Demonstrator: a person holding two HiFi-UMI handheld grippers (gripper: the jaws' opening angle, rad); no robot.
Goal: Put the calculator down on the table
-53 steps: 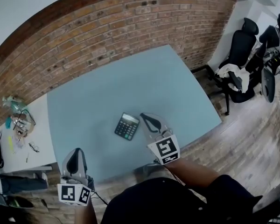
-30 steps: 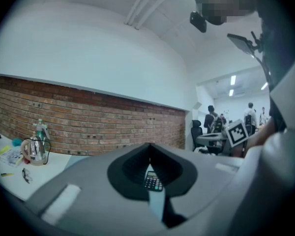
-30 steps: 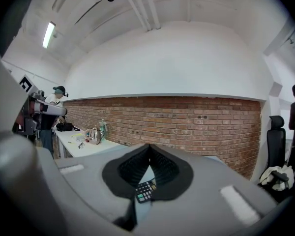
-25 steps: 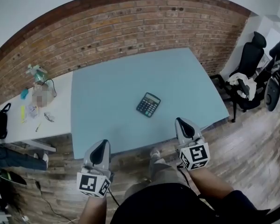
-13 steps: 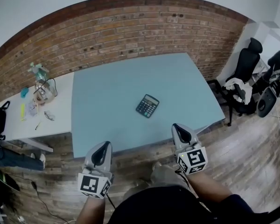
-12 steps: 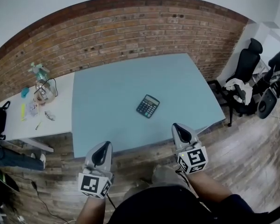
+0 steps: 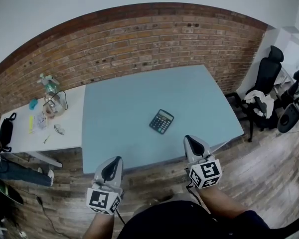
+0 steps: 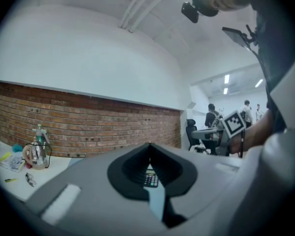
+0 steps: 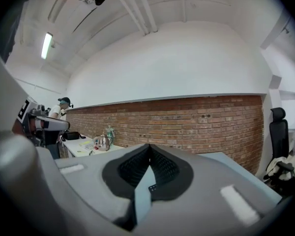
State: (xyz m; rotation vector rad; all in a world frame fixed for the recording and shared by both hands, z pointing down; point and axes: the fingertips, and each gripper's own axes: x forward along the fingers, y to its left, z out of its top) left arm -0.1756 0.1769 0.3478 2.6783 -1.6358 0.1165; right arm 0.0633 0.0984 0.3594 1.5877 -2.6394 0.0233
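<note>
The dark calculator [image 7: 161, 121] lies flat on the light blue table [image 7: 134, 91], a little right of its middle, with nothing touching it. Both grippers hang short of the table's front edge, over the wooden floor. My left gripper [image 7: 115, 159] is shut and empty, left of and nearer than the calculator. My right gripper [image 7: 189, 138] is also shut and empty, just right of the calculator and nearer to me. In the left gripper view the calculator [image 8: 150, 180] shows below the closed jaw tips [image 8: 148, 144]. The right gripper view shows only a corner of the calculator [image 9: 152, 187].
A white side table [image 7: 65, 136] adjoins the blue one on the left, with a bottle [image 7: 49, 83], cables and small items. A brick wall [image 7: 139, 39] runs behind. Black office chairs [image 7: 266, 71] stand at the right. People stand far off in both gripper views.
The right gripper has drawn back from beside the calculator to off the table's front edge. The calculator has stayed where it lies. The head view has tipped, so the table shows lower.
</note>
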